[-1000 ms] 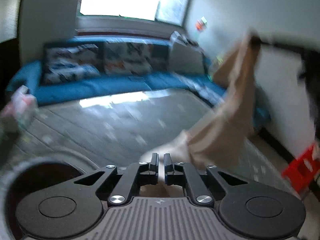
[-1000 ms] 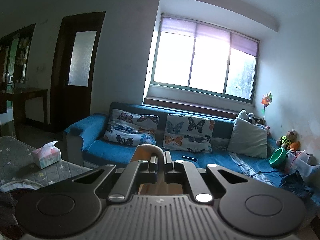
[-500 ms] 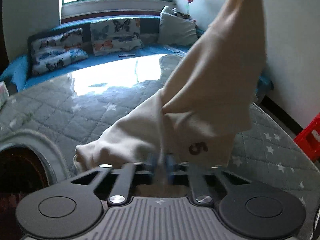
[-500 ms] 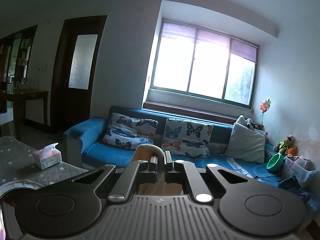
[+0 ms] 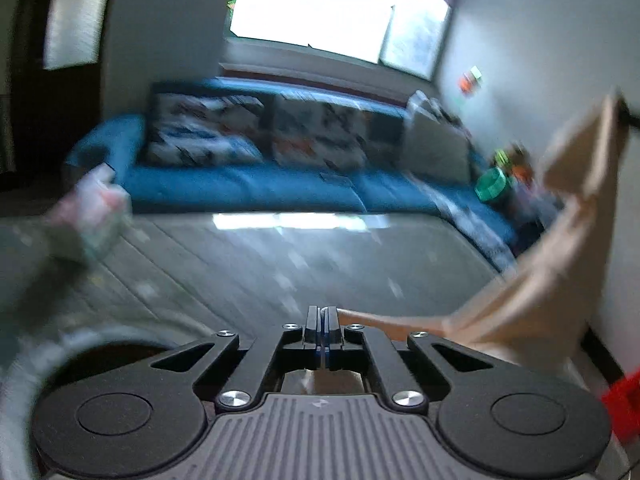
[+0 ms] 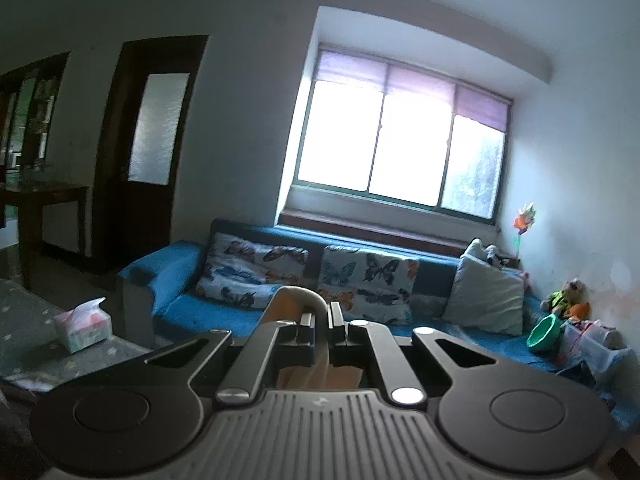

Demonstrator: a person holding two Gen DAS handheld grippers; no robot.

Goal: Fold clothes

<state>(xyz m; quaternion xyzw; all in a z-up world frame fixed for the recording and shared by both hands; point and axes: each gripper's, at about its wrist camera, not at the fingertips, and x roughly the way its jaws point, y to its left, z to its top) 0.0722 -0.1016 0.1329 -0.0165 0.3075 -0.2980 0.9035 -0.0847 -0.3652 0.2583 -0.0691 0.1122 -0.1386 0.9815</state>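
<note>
Two grippers, both clamped on one beige garment [image 5: 560, 248]. Left gripper [image 5: 321, 314] has its jaws pressed together w/ a thin edge of the cloth coming out on the right side; from there the fabric runs right and climbs to the upper right of the left wrist view, stretched in the air above the grey star-print table [image 5: 248, 264]. Right gripper [image 6: 320, 312] is pinched on a rolled fold of the same garment, which loops up over the left finger and shows again below, btwn the linkage arms.

Vs half a sec ago: the left cam was looking down at the cloth hanging in a big bunch close in front, the "5" mark showing. Now that view is tipped up toward the blue sofa [image 5: 248, 188] and window [image 5: 320, 4], heavily motion-blurred, and the garment fills only the right edge; the "5" can't be made out. Tissue box [image 5: 96, 204] now shows at the left. Right wrist view hardly changed: same sofa, butterfly cushions [image 6: 256, 276], tissue box, same grip on the fold.
</note>
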